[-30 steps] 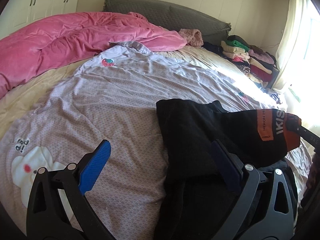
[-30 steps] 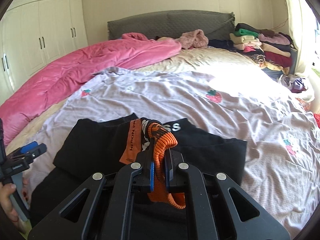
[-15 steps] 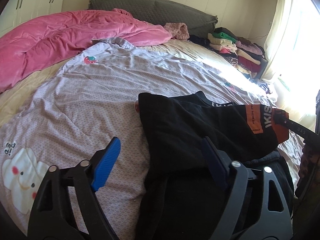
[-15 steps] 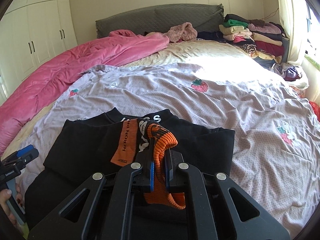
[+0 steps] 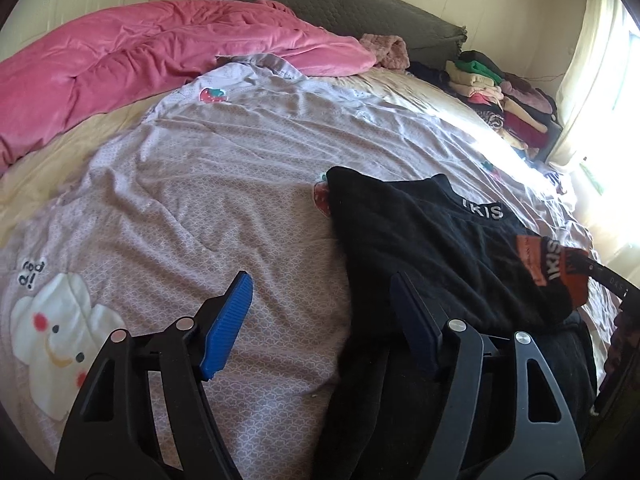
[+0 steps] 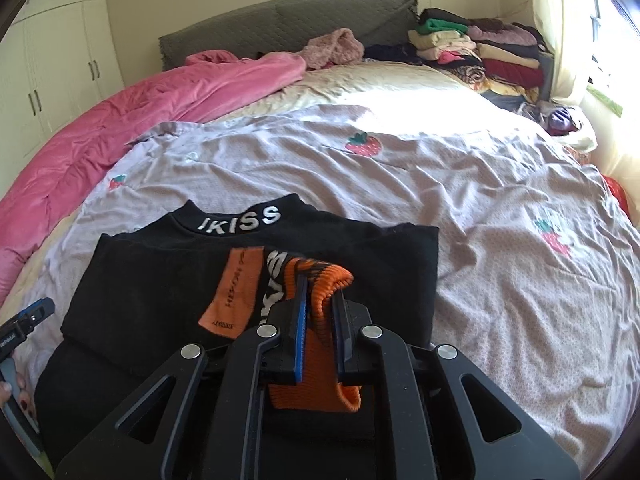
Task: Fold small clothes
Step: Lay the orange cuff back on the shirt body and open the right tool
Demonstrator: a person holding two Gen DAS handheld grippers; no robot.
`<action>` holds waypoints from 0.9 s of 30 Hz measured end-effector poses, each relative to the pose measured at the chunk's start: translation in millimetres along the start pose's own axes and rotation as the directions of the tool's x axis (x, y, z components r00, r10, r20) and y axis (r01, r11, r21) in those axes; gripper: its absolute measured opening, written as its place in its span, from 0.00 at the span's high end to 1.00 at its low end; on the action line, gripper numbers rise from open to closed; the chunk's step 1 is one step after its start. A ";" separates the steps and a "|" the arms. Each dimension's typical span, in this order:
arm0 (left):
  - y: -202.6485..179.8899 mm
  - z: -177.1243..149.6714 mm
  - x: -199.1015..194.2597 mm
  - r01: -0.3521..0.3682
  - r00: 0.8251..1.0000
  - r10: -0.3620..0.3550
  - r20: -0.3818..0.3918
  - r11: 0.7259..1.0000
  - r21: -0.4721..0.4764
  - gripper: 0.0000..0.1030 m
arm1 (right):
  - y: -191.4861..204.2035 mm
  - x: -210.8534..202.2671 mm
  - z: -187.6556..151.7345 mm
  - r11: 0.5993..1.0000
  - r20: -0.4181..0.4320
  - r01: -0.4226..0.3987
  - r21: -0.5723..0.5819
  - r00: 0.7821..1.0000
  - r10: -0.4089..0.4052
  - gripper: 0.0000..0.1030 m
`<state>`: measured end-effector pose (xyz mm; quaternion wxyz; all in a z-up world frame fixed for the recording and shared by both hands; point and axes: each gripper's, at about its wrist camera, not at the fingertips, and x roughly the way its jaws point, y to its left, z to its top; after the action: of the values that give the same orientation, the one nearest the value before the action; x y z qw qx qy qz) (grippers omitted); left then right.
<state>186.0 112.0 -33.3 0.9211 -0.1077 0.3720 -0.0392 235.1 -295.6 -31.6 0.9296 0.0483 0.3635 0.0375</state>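
Black sweater (image 6: 168,280) spread on the lilac bedspread (image 6: 500,208), right tool (image 6: 318,312) pinching its orange cuff (image 6: 320,344); left tool (image 5: 324,312) part open, jaws just been closing, sweater's edge between them, ungripped

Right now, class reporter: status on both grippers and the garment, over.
Right gripper shut on orange cuff. Left gripper open, jaws just closing, straddling black sweater edge. Nothing blocking.

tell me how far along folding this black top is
Partly done. The black sweater lies flat on the lilac sheet, collar up, with one sleeve brought across its front. In hand: the right gripper pinches that sleeve's orange cuff. The left gripper, whose jaws have just been closing, straddles the sweater's edge without pressing it. Left: the other sleeve and the body fold.
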 end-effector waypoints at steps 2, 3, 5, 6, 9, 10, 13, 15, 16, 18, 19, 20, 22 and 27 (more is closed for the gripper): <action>-4.3 -0.6 -0.5 0.002 1.000 -0.002 0.000 1.000 0.015 0.38 | -4.1 -1.1 -2.2 1.000 -0.001 -0.013 0.015 1.000 0.013 0.89; -6.4 -0.9 -0.6 0.003 1.000 -0.003 -0.002 1.000 0.020 0.38 | -5.3 -3.1 -4.3 1.000 0.001 -0.004 0.014 1.000 0.004 0.88; -11.9 -0.5 -2.2 0.013 1.000 -0.013 0.001 0.999 0.032 0.42 | -8.5 -7.1 -6.8 1.000 0.010 -0.011 0.017 1.000 0.011 0.85; -14.3 -0.2 -2.6 0.016 1.000 -0.016 0.001 0.999 0.038 0.43 | -10.7 -10.0 -8.1 1.000 0.018 -0.010 0.025 1.000 0.009 0.85; -25.5 -0.3 -3.3 0.035 0.999 -0.035 -0.006 0.997 0.063 0.47 | -16.3 -16.2 -10.6 0.999 0.030 -0.018 0.048 0.999 0.017 0.81; -29.3 -1.0 -2.9 0.044 0.999 -0.043 -0.011 0.997 0.071 0.50 | -17.5 -18.8 -11.3 0.999 0.037 -0.006 0.048 0.999 0.004 0.81; -41.8 -1.7 -2.1 0.074 0.997 -0.072 -0.026 0.993 0.091 0.62 | -17.4 -22.8 -12.6 0.999 0.045 -0.018 0.043 0.999 0.016 0.80; -52.2 -0.8 -2.1 0.086 0.996 -0.083 -0.032 0.990 0.112 0.67 | -14.1 -23.0 -14.1 0.998 0.038 -0.043 0.036 0.998 0.041 0.79; -57.5 -0.2 -2.2 0.095 0.995 -0.091 -0.034 0.988 0.122 0.69 | -12.3 -23.6 -15.1 0.998 0.037 -0.052 0.031 0.998 0.051 0.79; -69.2 1.9 -1.9 0.106 0.994 -0.101 -0.042 0.984 0.146 0.69 | -5.5 -23.1 -16.1 0.997 0.032 -0.073 0.019 0.997 0.073 0.78; -75.7 3.1 -1.6 0.107 0.994 -0.101 -0.043 0.981 0.163 0.69 | -2.0 -22.8 -16.4 0.996 0.028 -0.084 0.012 0.996 0.083 0.78; -80.0 4.4 -1.1 0.107 0.994 -0.100 -0.046 0.979 0.174 0.69 | 1.2 -22.9 -16.8 0.996 0.027 -0.089 0.005 0.996 0.089 0.78; -91.1 7.6 1.9 0.112 0.993 -0.102 -0.061 0.974 0.199 0.69 | 7.3 -23.1 -17.6 0.995 0.025 -0.103 -0.007 0.994 0.103 0.77; -104.4 15.5 20.7 0.132 0.988 -0.111 -0.108 0.970 0.205 0.69 | 13.9 -26.5 -17.7 0.993 0.028 -0.113 -0.020 0.993 0.113 0.69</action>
<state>212.5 9.8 -12.8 0.9044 -0.0295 0.4019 -0.1401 203.2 -283.5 -25.2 0.9315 0.0609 0.3464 0.0925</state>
